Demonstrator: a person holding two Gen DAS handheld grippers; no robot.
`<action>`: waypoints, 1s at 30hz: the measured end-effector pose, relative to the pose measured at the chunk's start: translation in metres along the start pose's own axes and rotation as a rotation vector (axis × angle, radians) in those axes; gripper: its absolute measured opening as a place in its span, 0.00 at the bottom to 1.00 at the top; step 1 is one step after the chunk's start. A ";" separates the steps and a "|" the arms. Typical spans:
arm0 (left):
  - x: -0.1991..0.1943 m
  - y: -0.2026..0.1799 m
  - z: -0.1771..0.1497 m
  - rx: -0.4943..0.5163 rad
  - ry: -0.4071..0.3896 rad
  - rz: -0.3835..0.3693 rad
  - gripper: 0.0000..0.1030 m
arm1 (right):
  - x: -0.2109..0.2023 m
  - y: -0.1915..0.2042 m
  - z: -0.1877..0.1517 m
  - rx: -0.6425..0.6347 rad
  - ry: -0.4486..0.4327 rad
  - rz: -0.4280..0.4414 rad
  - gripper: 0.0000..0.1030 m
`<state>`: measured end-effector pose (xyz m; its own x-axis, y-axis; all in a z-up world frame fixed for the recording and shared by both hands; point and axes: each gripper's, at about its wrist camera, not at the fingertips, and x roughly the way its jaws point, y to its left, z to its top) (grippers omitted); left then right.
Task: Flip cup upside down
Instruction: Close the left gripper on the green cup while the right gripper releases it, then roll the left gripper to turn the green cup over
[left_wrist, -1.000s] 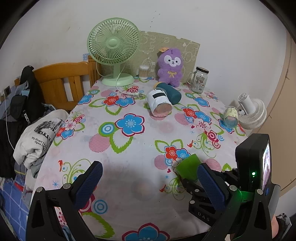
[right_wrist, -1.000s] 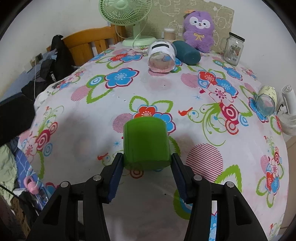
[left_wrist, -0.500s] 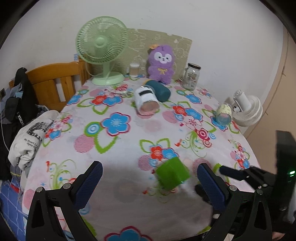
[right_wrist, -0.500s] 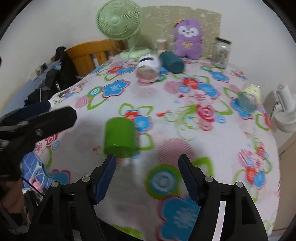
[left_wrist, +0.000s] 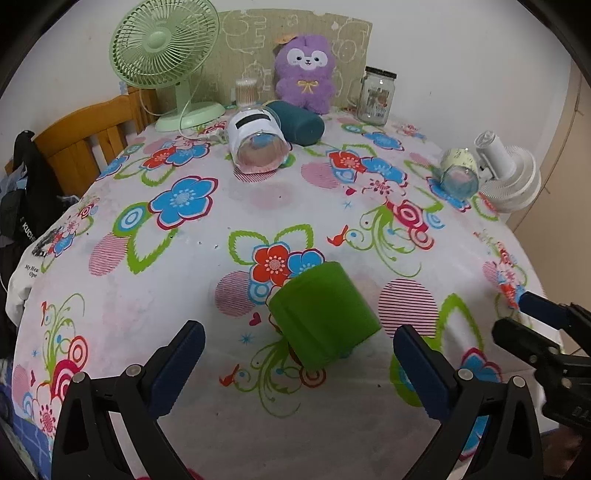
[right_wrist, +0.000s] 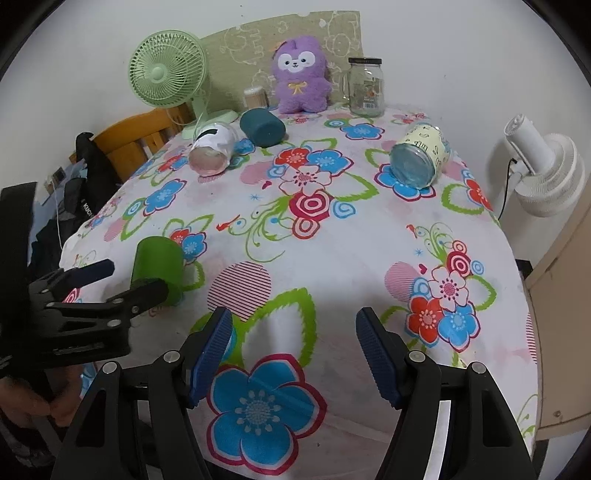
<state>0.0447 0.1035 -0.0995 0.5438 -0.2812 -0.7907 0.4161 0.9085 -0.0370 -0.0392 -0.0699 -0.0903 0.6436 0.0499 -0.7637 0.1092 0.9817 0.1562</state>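
Note:
A green cup (left_wrist: 324, 313) lies on its side on the flowered tablecloth, closed bottom toward me in the left wrist view. It also shows in the right wrist view (right_wrist: 158, 266) at the left. My left gripper (left_wrist: 297, 367) is open and empty, its fingers just short of the cup on either side. My right gripper (right_wrist: 293, 352) is open and empty over the cloth, to the right of the cup and apart from it.
A white-labelled cup (left_wrist: 256, 146), a teal cup (left_wrist: 299, 122) and a glass jar (left_wrist: 458, 171) lie on their sides farther back. A green fan (left_wrist: 166, 55), purple plush (left_wrist: 304, 72) and upright jar (left_wrist: 376, 96) stand at the back. A white fan (right_wrist: 543, 173) sits off the right edge.
My right gripper has let go of the green cup and drawn off to the right. The cup now lies on the cloth. My left gripper has moved in until the cup lies between its fingers.

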 end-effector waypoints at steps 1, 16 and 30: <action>0.003 -0.001 0.000 0.006 0.001 0.010 1.00 | 0.001 0.000 0.000 -0.003 0.000 0.000 0.70; 0.013 0.001 0.006 0.026 -0.006 0.001 0.73 | 0.006 0.002 0.001 -0.007 0.004 0.011 0.70; -0.004 0.018 0.009 -0.023 -0.019 -0.022 0.67 | 0.009 0.015 0.003 -0.029 0.012 0.031 0.70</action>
<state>0.0570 0.1184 -0.0918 0.5486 -0.3067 -0.7778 0.4112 0.9090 -0.0684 -0.0296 -0.0549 -0.0932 0.6375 0.0829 -0.7660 0.0670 0.9845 0.1622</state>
